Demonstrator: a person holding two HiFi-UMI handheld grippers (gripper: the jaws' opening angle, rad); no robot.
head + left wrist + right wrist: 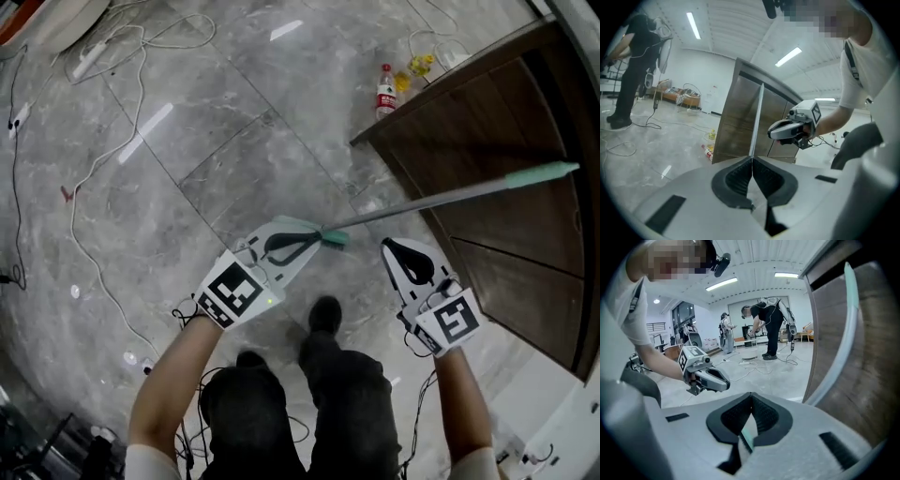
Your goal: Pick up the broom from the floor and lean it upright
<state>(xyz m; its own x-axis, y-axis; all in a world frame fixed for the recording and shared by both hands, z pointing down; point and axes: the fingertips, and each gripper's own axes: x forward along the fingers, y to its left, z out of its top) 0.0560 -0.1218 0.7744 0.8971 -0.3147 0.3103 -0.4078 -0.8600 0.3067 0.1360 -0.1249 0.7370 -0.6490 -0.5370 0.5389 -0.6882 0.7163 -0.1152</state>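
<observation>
The broom (pixel 441 200) is a thin grey pole that stands tilted against a dark wooden cabinet (pixel 487 141). Its teal grip (pixel 544 173) is at the top and a teal collar (pixel 336 237) is low near the floor. My left gripper (pixel 317 236) hovers just short of that collar, shut and empty, and hides the part below it. In the left gripper view the pole (pixel 757 122) rises straight beyond the shut jaws (pixel 752 158). My right gripper (pixel 386 246) is a little to the right, apart from the pole (pixel 843 343), with its pads (pixel 751 394) together and nothing between them.
A red-labelled bottle (pixel 385 91) and yellow scraps (pixel 419 64) lie by the cabinet's far corner. White cables (pixel 84 187) trail over the grey marble floor at the left. My shoes (pixel 324 314) stand close below the grippers. Other people (pixel 764 329) work in the background.
</observation>
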